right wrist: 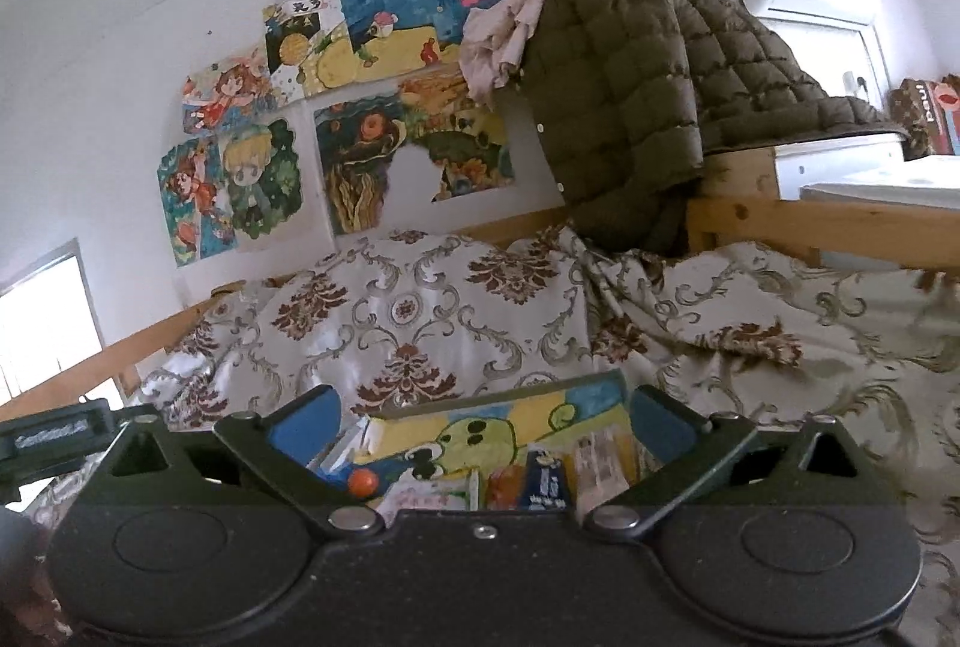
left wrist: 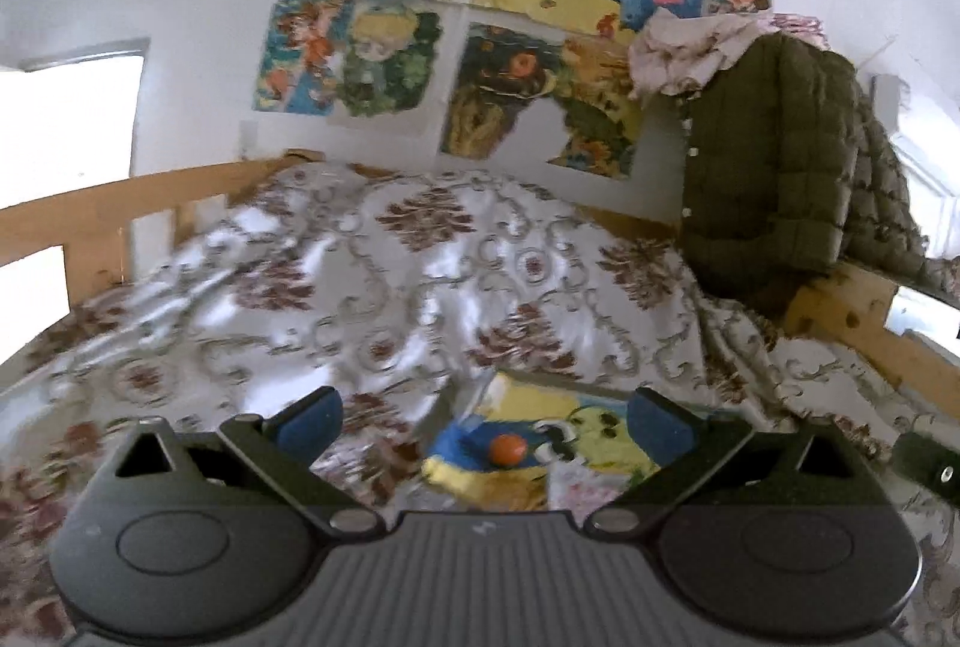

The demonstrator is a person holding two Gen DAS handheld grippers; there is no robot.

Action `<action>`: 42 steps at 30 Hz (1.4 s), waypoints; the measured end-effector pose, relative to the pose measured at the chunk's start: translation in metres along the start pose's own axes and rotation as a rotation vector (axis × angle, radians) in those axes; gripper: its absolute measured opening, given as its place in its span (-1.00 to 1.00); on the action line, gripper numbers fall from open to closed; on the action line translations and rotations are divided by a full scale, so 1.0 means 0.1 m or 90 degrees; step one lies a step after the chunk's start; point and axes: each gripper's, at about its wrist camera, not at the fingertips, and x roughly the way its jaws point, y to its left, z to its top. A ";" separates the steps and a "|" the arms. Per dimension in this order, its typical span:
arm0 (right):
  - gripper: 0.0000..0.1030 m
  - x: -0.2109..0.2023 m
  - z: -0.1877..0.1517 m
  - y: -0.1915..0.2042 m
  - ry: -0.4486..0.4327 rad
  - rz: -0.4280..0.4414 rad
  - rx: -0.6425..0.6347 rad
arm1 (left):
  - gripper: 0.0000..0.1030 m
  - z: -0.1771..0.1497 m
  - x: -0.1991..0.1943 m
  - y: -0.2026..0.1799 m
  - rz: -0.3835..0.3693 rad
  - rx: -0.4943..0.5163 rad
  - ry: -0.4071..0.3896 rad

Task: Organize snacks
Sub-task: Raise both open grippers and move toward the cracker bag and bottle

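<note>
A patterned bedspread (left wrist: pixel 420 263) covers the bed mid-frame, colourful drawings (right wrist: pixel 360 107) hang on the white wall above, and an olive quilted jacket (right wrist: pixel 630 95) drapes upper right.

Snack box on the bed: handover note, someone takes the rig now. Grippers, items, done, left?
Left gripper: open, empty, above the bed.
Right gripper: open, empty.
Painted box lies on the patterned bedspread under both grippers.
Snack packets stand in a row inside it, right of a small orange ball.
Done: some packets are in the box.
Left: cannot tell; no loose snacks show on the bedspread, but the gripper bodies hide the near part.
</note>
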 end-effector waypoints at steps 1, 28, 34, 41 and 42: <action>0.99 -0.05 -0.02 0.02 -0.001 -0.002 -0.001 | 1.00 -0.03 -0.08 0.03 0.007 0.002 -0.001; 0.99 -0.99 -1.07 0.50 0.163 -0.035 -0.077 | 1.00 -0.92 -0.97 0.67 0.088 0.070 0.083; 0.99 -0.91 -1.19 0.55 0.184 -0.019 -0.080 | 1.00 -1.05 -0.94 0.72 0.094 0.079 0.105; 0.99 -0.82 -1.28 0.58 0.205 -0.007 -0.095 | 1.00 -1.07 -0.87 0.75 0.100 0.085 0.114; 0.99 -0.81 -1.29 0.58 0.207 -0.005 -0.096 | 1.00 -1.08 -0.87 0.75 0.100 0.088 0.116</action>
